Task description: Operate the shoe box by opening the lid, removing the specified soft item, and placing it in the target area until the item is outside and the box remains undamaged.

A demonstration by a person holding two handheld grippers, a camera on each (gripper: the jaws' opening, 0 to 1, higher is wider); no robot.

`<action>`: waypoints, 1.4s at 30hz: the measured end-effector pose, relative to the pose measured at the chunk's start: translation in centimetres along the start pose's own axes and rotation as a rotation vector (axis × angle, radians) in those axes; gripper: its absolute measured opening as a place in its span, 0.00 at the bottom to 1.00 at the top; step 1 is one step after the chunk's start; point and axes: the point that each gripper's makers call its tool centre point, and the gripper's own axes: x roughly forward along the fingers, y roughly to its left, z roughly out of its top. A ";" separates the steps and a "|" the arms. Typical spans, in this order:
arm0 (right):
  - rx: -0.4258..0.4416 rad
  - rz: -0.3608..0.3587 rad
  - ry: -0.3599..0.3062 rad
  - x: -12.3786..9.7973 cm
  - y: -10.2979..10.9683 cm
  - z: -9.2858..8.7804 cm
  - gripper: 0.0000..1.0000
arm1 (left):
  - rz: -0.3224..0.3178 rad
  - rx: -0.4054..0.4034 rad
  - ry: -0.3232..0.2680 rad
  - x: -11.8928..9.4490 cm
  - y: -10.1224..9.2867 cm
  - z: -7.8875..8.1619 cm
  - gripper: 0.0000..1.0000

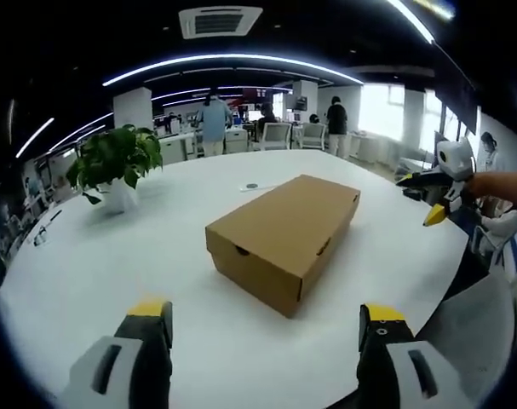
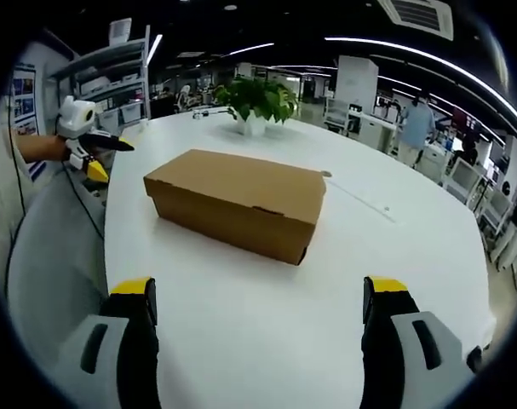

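Closed shoe box lies mid-worktop, long axis diagonal, ahead of both released tools: left tool, right tool; neither clearly nearer.

shoe box: plain brown | table: white | plant: green (white pot)

Closed shoe box mid white table, lid on.
Right gripper jaws spread wide over the near edge, nothing held. Left gripper off the left edge. Potted plant at the far edge.
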 end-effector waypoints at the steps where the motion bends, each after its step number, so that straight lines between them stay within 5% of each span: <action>1: -0.004 0.004 0.002 0.2 -0.1 0.0 0.96 | 0.001 0.001 -0.001 0.0 0.0 0.0 0.92; 23: -0.047 0.081 -0.009 4.7 -2.3 2.1 0.88 | 0.056 -0.008 -0.017 2.8 -1.3 0.4 0.89; 34: -0.107 0.130 -0.015 6.8 -3.0 3.1 0.77 | 0.111 -0.026 -0.041 4.6 -2.4 1.1 0.86; 42: -0.135 0.135 -0.003 8.1 -3.8 3.2 0.66 | 0.095 -0.045 -0.028 5.9 -3.3 0.8 0.79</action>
